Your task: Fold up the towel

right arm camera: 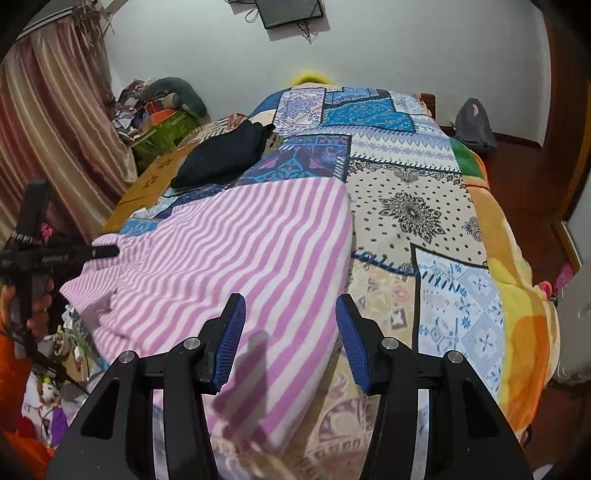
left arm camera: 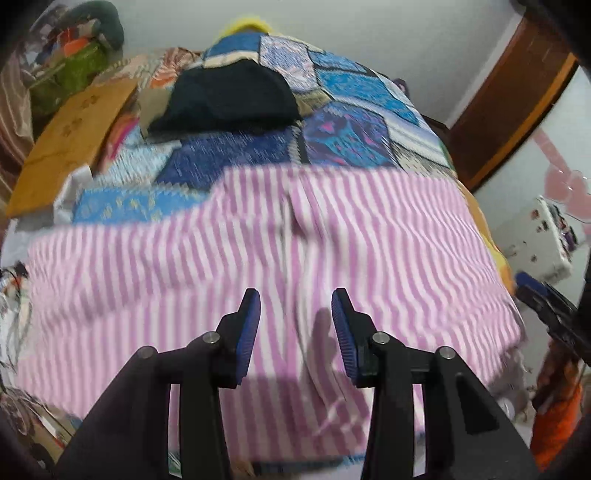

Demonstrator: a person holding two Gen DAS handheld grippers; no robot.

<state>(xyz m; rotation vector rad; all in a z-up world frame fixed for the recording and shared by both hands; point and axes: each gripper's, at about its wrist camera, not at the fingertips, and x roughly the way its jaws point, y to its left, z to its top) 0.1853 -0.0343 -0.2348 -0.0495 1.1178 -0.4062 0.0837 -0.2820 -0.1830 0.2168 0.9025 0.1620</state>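
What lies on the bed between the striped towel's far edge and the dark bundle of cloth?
Only patchwork bedspread: in the left wrist view a bare blue-patterned strip separates the striped towel from the dark bundle. The right wrist view shows the same gap, narrower.

From my feed: bed covered by a patchwork bedspread (right arm camera: 413,206) in blue, cream and black prints. A dark bundle of cloth (left arm camera: 229,99) lies on it toward the far end. An orange-yellow blanket (right arm camera: 524,302) hangs along the bed's right edge. A yellow-brown board with paw prints (left arm camera: 74,140) lies along the bed's left side. Striped curtain (right arm camera: 55,122) at left; beside it a heap of clutter with a green bag (right arm camera: 166,133). A dark backpack (right arm camera: 474,125) sits on the floor by the far wall. Dark frame (right arm camera: 288,13) on the wall.
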